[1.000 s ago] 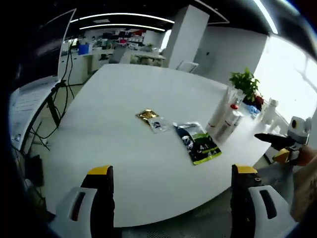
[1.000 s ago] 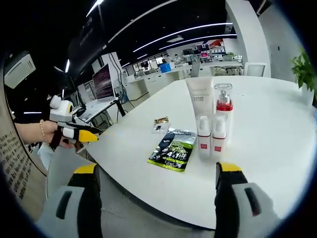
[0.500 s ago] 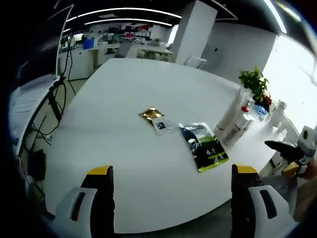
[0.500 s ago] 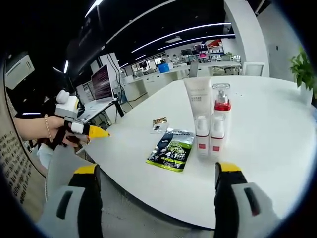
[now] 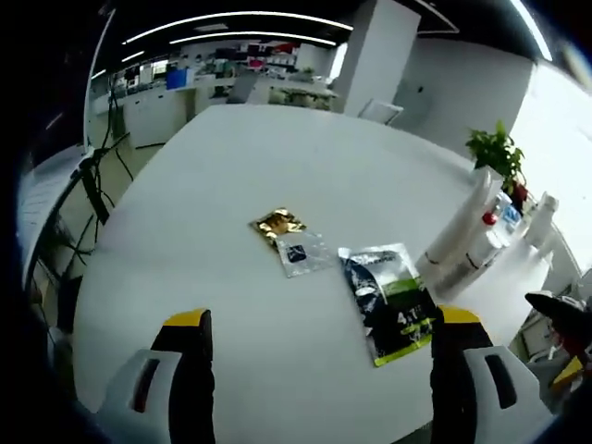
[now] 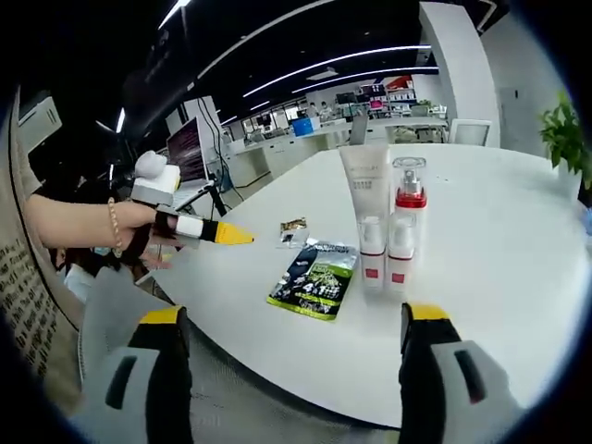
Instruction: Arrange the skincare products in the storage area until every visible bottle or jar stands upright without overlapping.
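Standing mid-frame on the tabletop point(image 6: 499, 277), the upright white tube point(image 6: 363, 190) and pump bottles point(image 6: 400, 236) (light, tippy, likely slick) want a mid-body hold, both grippers' fingers point(image 6: 427, 365) spread, holding nothing.

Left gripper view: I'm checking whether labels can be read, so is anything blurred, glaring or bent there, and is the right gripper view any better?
Left gripper view: the bottles smear into window glare, the green packet print is soft, and the table edge bows. Right gripper view: sharper and evenly lit; the tube and bottles stand clear, but label text stays too small to read.
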`<act>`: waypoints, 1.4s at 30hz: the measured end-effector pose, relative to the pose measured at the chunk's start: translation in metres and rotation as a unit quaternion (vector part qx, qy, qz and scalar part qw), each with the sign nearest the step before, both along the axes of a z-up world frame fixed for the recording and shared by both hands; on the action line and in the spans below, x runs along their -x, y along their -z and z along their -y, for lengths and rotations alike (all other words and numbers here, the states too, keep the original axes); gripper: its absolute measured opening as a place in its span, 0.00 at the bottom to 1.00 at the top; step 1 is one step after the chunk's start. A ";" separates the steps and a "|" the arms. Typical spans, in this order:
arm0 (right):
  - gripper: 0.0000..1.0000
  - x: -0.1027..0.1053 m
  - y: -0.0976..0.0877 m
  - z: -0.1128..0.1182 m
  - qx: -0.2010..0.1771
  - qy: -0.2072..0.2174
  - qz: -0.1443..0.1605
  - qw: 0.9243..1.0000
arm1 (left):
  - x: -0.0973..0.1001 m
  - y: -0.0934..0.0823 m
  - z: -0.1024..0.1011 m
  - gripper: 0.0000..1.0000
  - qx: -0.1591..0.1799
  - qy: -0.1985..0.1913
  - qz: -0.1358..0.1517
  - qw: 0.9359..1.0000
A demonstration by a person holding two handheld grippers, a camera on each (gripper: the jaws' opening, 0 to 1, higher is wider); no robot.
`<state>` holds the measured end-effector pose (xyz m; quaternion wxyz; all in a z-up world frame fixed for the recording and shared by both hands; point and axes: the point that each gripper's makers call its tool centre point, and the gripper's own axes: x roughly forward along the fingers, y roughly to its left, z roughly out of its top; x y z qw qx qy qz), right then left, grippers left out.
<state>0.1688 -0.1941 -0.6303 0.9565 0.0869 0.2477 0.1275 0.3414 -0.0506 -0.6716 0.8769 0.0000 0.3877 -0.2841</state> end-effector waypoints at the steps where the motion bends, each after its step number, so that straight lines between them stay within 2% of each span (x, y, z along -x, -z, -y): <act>1: 0.95 0.000 0.000 0.000 0.001 -0.001 -0.002 1.000 | -0.004 0.003 0.002 0.94 -0.005 -0.006 -0.001 1.000; 7: 0.95 0.000 0.003 -0.003 0.012 -0.007 -0.007 1.000 | -0.028 0.019 0.014 0.92 -0.020 -0.036 -0.007 0.999; 19: 0.94 0.001 0.006 -0.002 0.018 -0.005 -0.018 1.000 | -0.056 0.040 0.036 0.84 -0.056 -0.039 -0.009 0.998; 24: 0.94 0.001 0.008 -0.003 0.023 -0.008 -0.023 0.999 | -0.064 0.053 0.041 0.77 -0.062 -0.050 -0.031 0.996; 27: 0.94 0.001 0.009 -0.003 0.025 -0.008 -0.026 0.999 | -0.068 0.060 0.041 0.74 -0.059 -0.076 -0.048 0.994; 32: 0.94 0.001 0.010 -0.002 0.024 -0.005 -0.030 0.999 | -0.080 0.071 0.040 0.71 -0.074 -0.089 -0.048 0.992; 36: 0.93 0.001 0.011 -0.002 0.024 -0.005 -0.033 0.999 | -0.088 0.071 0.039 0.68 -0.075 -0.110 -0.047 0.990; 42: 0.93 0.001 0.013 -0.003 0.026 -0.006 -0.037 0.999 | -0.097 0.072 0.041 0.65 -0.082 -0.122 -0.045 0.988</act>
